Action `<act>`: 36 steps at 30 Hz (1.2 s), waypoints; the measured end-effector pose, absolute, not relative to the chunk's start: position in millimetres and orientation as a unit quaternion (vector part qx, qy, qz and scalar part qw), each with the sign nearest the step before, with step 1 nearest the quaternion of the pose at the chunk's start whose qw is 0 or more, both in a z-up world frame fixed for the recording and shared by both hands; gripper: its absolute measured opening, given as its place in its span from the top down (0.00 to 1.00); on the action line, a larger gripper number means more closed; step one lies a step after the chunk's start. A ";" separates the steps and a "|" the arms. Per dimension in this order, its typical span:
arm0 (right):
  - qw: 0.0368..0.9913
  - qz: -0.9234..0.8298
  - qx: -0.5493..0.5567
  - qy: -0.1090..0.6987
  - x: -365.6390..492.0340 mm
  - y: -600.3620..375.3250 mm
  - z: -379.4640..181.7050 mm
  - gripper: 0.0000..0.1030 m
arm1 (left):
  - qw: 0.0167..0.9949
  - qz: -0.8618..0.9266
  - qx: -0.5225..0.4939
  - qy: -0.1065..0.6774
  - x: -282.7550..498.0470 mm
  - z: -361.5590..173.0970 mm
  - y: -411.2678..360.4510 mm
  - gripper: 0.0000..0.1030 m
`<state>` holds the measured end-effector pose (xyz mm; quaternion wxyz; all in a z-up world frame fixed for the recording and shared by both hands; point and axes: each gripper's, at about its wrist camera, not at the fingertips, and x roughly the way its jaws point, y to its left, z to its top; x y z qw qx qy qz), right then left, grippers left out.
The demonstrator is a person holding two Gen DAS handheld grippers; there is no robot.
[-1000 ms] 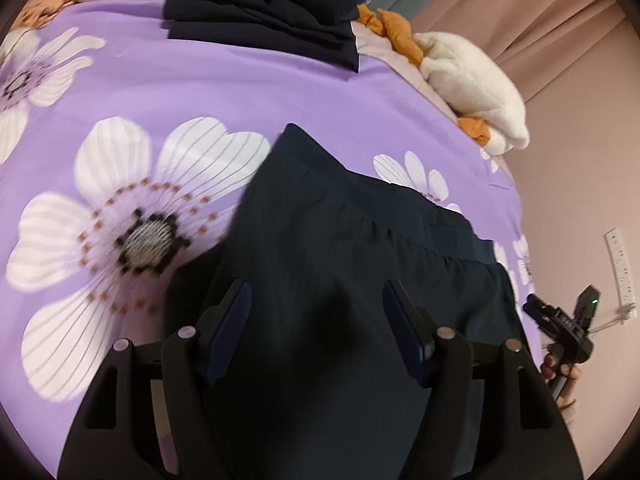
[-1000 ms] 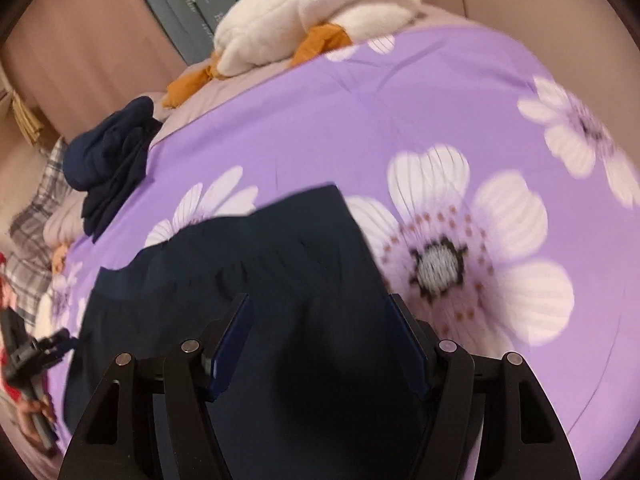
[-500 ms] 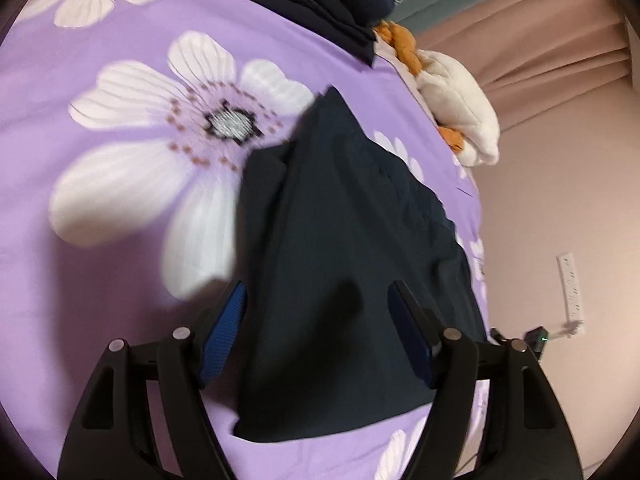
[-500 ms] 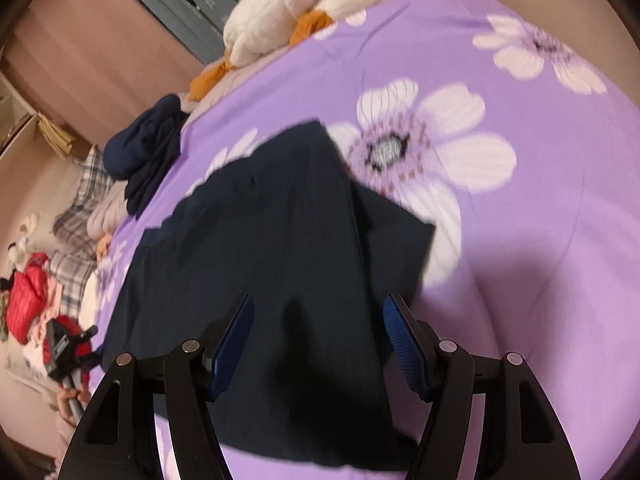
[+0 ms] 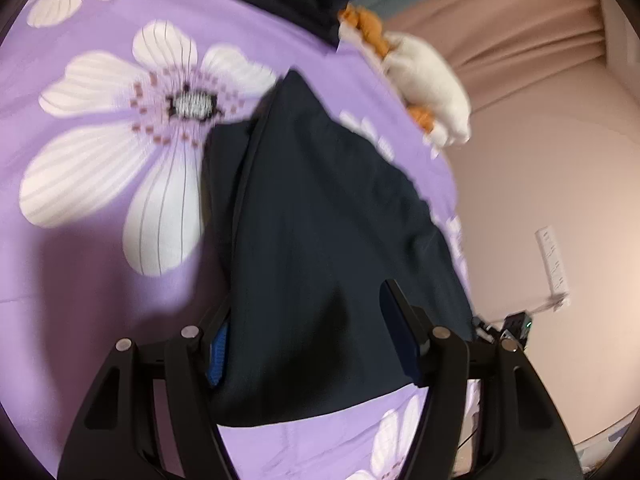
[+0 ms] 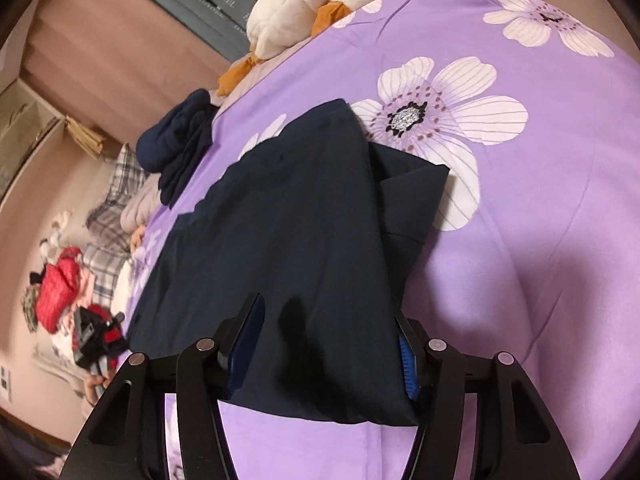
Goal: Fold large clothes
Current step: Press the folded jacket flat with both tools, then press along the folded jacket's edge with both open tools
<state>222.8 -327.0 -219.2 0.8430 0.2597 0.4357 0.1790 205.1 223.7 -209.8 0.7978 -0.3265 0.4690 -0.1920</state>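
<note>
The dark garment (image 5: pixel 320 220) lies folded on the purple flowered bedspread (image 5: pixel 80 260), filling the centre of both frames. The left gripper (image 5: pixel 312 344) and right gripper (image 6: pixel 324 344) straddle its near edge, jaws closing with cloth between them, not yet visibly pinched. Next, I judge, comes pinching both near corners evenly for another fold.

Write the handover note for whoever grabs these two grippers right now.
Left gripper: jaws closing, near edge of the dark navy garment between them.
Right gripper: jaws closing, same garment between them at its other near corner.
Garment lies partly folded on the purple floral bedspread. A folded navy pile sits at the far edge beside a white plush toy.
Done: at least one fold.
Left: probably the next fold, then stacking.
</note>
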 end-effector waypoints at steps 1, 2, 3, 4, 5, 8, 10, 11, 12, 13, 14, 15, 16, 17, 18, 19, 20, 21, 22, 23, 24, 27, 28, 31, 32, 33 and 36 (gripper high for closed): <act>0.848 0.169 0.235 0.444 225.3 -318.3 -219.8 0.43 | 0.798 -0.183 -0.317 0.478 207.8 -213.7 220.6 0.44; 0.851 0.161 0.220 0.449 224.9 -314.1 -220.0 0.50 | 0.798 -0.175 -0.309 0.486 209.9 -217.3 218.2 0.50; 0.854 0.154 0.209 0.452 225.7 -311.4 -220.3 0.57 | 0.799 -0.167 -0.306 0.490 211.5 -220.7 216.3 0.54; 0.856 0.150 0.206 0.450 225.5 -310.5 -219.1 0.60 | 0.799 -0.166 -0.309 0.489 211.9 -221.8 216.9 0.55; 0.858 0.151 0.208 0.444 223.5 -312.2 -217.9 0.69 | 0.799 -0.166 -0.312 0.485 211.7 -222.0 217.8 0.61; 0.868 0.160 0.211 0.420 211.0 -318.1 -212.5 0.86 | 0.798 -0.179 -0.313 0.483 205.2 -219.9 221.8 0.82; 0.875 0.160 0.195 0.414 203.6 -315.4 -210.3 0.89 | 0.795 -0.189 -0.303 0.490 199.2 -217.6 223.8 0.86; 0.876 0.160 0.192 0.413 200.9 -314.7 -210.6 0.90 | 0.795 -0.190 -0.298 0.492 197.6 -215.9 224.3 0.87; 0.874 0.162 0.198 0.413 198.1 -316.2 -211.7 0.90 | 0.794 -0.192 -0.291 0.498 194.4 -214.0 225.2 0.88; 0.871 0.164 0.205 0.416 195.7 -318.8 -213.8 0.90 | 0.795 -0.193 -0.284 0.501 192.3 -213.0 225.8 0.88; 0.870 0.164 0.205 0.418 195.3 -320.1 -215.3 0.91 | 0.795 -0.193 -0.279 0.503 189.7 -213.0 226.2 0.88; 0.869 0.161 0.203 0.422 193.7 -322.0 -218.7 0.91 | 0.793 -0.190 -0.278 0.508 188.3 -214.3 227.5 0.87; 0.866 0.158 0.203 0.428 195.5 -323.0 -222.6 0.91 | 0.789 -0.187 -0.280 0.514 189.1 -217.4 228.7 0.86; 0.864 0.155 0.209 0.431 196.6 -323.5 -224.7 0.91 | 0.787 -0.184 -0.278 0.518 190.8 -220.5 229.1 0.83; 0.861 0.152 0.218 0.433 198.2 -324.5 -227.3 0.91 | 0.789 -0.179 -0.274 0.520 193.9 -221.5 227.3 0.78; 0.857 0.146 0.227 0.439 203.4 -325.4 -230.0 0.91 | 0.792 -0.171 -0.271 0.520 196.0 -222.0 225.9 0.75; 0.855 0.141 0.232 0.442 203.8 -325.7 -229.5 0.89 | 0.794 -0.163 -0.271 0.520 198.3 -221.6 224.6 0.72; 0.853 0.138 0.238 0.443 202.6 -326.1 -228.3 0.87 | 0.799 -0.151 -0.272 0.515 199.5 -219.2 224.0 0.71; 0.852 0.132 0.242 0.444 203.0 -327.9 -225.0 0.86 | 0.804 -0.139 -0.268 0.511 199.1 -215.6 223.8 0.68; 0.856 0.126 0.239 0.442 199.8 -328.3 -221.0 0.84 | 0.813 -0.123 -0.257 0.507 197.7 -210.7 223.3 0.59; 0.864 0.106 0.225 0.437 195.4 -328.2 -214.3 0.79 | 0.826 -0.103 -0.238 0.501 194.3 -204.3 222.2 0.45; 0.890 0.070 0.194 0.406 180.5 -324.3 -195.7 0.72 | 0.864 -0.066 -0.174 0.468 183.6 -181.9 209.6 0.36; 0.900 0.069 0.181 0.390 175.2 -318.2 -187.2 0.72 | 0.872 -0.065 -0.157 0.458 180.8 -177.3 205.5 0.35; 0.911 0.097 0.159 0.369 172.2 -295.3 -175.8 0.72 | 0.894 -0.059 -0.103 0.433 176.3 -163.2 183.1 0.27; 0.912 0.105 0.150 0.368 174.4 -286.2 -174.3 0.72 | 0.897 -0.061 -0.093 0.428 176.1 -162.8 177.6 0.24; 0.912 0.110 0.143 0.368 177.7 -279.8 -174.4 0.72 | 0.902 -0.061 -0.077 0.420 176.7 -160.0 167.0 0.21; 0.910 0.112 0.129 0.378 194.0 -254.9 -179.0 0.72 | 0.904 -0.061 -0.063 0.419 178.5 -162.1 153.4 0.18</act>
